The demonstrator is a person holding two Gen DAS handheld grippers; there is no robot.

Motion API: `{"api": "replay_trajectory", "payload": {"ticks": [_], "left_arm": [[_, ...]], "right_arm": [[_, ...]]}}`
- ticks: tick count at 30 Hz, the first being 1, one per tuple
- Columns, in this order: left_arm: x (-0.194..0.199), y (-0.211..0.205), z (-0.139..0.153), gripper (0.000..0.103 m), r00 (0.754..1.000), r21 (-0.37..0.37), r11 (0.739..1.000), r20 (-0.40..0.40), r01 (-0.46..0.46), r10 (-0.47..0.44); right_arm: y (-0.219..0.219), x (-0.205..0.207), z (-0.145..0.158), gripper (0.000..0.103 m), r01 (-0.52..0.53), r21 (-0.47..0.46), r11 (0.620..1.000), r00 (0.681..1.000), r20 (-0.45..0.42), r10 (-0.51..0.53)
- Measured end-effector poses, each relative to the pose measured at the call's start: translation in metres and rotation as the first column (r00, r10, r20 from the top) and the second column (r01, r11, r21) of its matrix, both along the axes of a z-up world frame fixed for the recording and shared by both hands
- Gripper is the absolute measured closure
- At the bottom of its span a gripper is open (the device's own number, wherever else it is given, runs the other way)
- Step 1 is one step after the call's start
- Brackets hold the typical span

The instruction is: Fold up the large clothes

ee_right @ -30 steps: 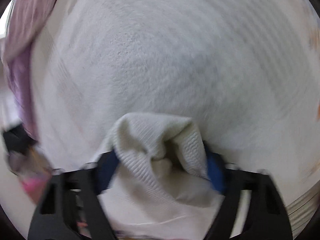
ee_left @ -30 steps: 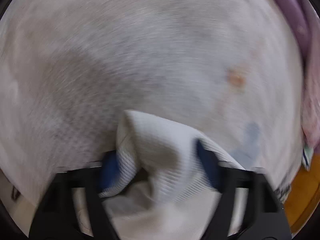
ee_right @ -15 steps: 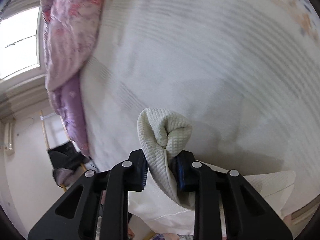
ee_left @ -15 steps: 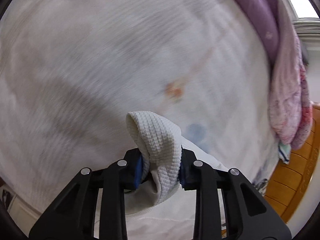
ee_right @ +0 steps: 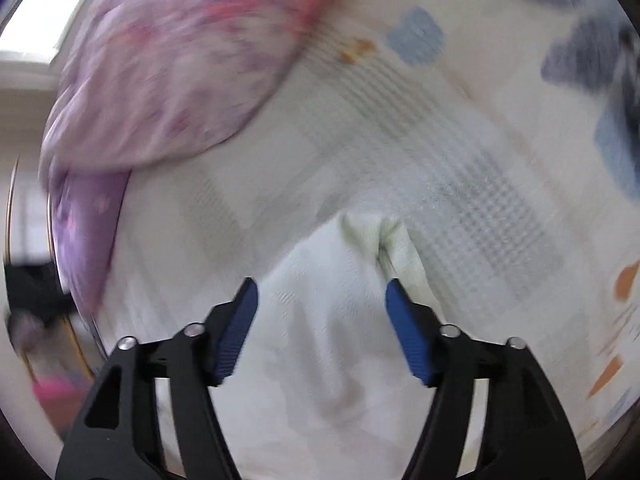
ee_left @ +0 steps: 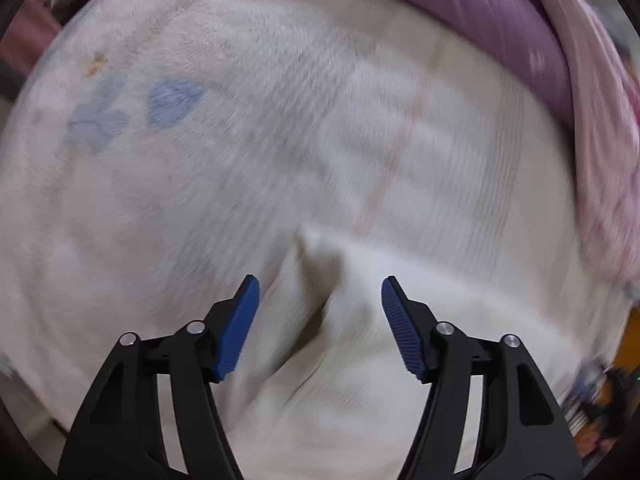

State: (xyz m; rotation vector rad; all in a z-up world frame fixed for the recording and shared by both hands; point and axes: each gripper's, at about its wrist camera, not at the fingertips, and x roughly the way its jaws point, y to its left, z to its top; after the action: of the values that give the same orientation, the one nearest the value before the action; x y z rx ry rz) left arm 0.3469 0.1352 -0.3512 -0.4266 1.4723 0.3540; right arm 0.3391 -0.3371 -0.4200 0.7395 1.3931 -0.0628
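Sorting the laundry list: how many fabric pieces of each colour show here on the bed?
White waffle-knit garment: 1
Pink-and-purple floral quilt: 1
White bedsheet with blue and orange print: 1
Total: 3

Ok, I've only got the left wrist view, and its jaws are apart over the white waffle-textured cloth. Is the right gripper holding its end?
Observer: No. The right gripper is open; its jaws have just been opening. The cream waffle-textured garment lies under it, and neither of the blue ribbed pads presses on it.
Operator: Where's the corner it had?
Observer: A bunched corner sits just beyond the fingertips, resting on the printed bedsheet.
Operator: Anything else on that side?
Observer: A bright window shows at the upper left, past the pink floral quilt.
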Motion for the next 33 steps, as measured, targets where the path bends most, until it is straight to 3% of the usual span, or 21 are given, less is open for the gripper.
{"api": "replay_trajectory", "payload": {"ticks": [1,4,6,8,9,11,12,13,14,15,16,17,19,21,24,27,30,33], "left_arm": [[-0.015,-0.002,0.002,0.026,0.999,0.024,0.999,-0.021,0.033,-0.033],[-0.077,-0.013,0.003,0.025,0.993,0.058,0.995,-0.088,0.079,-0.073],[-0.120,-0.011,0.002,0.025,0.992,0.037,0.999,-0.124,0.038,-0.033],[-0.161,-0.012,-0.007,0.014,0.979,0.038,0.998,-0.192,-0.058,0.064],[-0.176,-0.012,-0.015,0.014,0.970,0.041,0.994,-0.215,-0.105,0.111],[-0.190,-0.011,-0.036,0.015,0.964,-0.052,0.981,-0.206,-0.185,0.171],[-0.195,-0.011,-0.047,0.020,0.956,-0.119,0.965,-0.207,-0.234,0.206],[-0.197,-0.011,-0.053,0.044,0.953,-0.169,0.949,-0.191,-0.267,0.234],[-0.199,-0.010,-0.057,0.055,0.949,-0.210,0.930,-0.166,-0.300,0.269],[-0.201,-0.010,-0.059,0.061,0.945,-0.199,0.928,-0.150,-0.316,0.290],[-0.203,-0.009,-0.060,0.075,0.944,-0.198,0.925,-0.139,-0.324,0.300],[-0.204,-0.008,-0.060,0.082,0.942,-0.215,0.919,-0.126,-0.332,0.311],[-0.209,-0.006,-0.054,0.085,0.946,-0.223,0.920,-0.106,-0.323,0.307],[-0.214,-0.004,-0.044,0.087,0.954,-0.222,0.928,-0.086,-0.299,0.287],[-0.219,0.000,-0.027,0.090,0.968,-0.177,0.952,-0.058,-0.251,0.245],[-0.219,0.017,-0.014,0.091,0.968,-0.095,0.964,-0.070,-0.248,0.242],[-0.220,0.042,-0.015,0.091,0.960,-0.096,0.957,-0.087,-0.275,0.267],[-0.221,0.048,-0.017,0.091,0.964,-0.133,0.958,-0.112,-0.253,0.239]], "right_arm": [[0.005,-0.015,0.006,0.036,-0.035,-0.027,0.999,0.999,0.004,0.035],[0.011,-0.069,0.005,0.035,-0.076,-0.108,0.991,0.996,-0.055,0.071],[0.011,-0.114,-0.002,0.035,-0.062,-0.160,0.985,0.994,-0.104,0.045],[0.012,-0.150,-0.016,0.035,-0.032,-0.139,0.990,0.988,-0.155,0.010],[0.014,-0.161,-0.026,0.035,-0.024,-0.114,0.993,0.982,-0.188,0.002],[0.018,-0.180,-0.056,0.038,0.028,-0.060,0.998,0.957,-0.288,-0.044],[0.019,-0.185,-0.068,0.060,0.061,-0.002,0.998,0.945,-0.321,-0.059],[0.022,-0.189,-0.079,0.079,0.110,0.087,0.990,0.943,-0.323,-0.076],[0.023,-0.189,-0.081,0.083,0.134,0.124,0.983,0.949,-0.303,-0.091],[0.024,-0.187,-0.080,0.086,0.143,0.125,0.982,0.957,-0.271,-0.105],[0.026,-0.184,-0.079,0.086,0.139,0.106,0.985,0.963,-0.246,-0.109],[0.028,-0.182,-0.081,0.087,0.142,0.100,0.985,0.964,-0.240,-0.114],[0.027,-0.183,-0.091,0.098,0.178,0.113,0.978,0.958,-0.246,-0.146],[0.024,-0.191,-0.095,0.099,0.239,0.130,0.962,0.945,-0.258,-0.199],[0.030,-0.214,-0.083,0.099,0.208,0.131,0.969,0.948,-0.270,-0.167],[0.040,-0.239,-0.081,0.099,0.229,0.193,0.954,0.939,-0.303,-0.164],[0.044,-0.240,-0.094,0.099,0.201,0.136,0.970,0.941,-0.302,-0.153],[0.046,-0.231,-0.112,0.092,0.197,0.142,0.970,0.916,-0.379,-0.131]]}}
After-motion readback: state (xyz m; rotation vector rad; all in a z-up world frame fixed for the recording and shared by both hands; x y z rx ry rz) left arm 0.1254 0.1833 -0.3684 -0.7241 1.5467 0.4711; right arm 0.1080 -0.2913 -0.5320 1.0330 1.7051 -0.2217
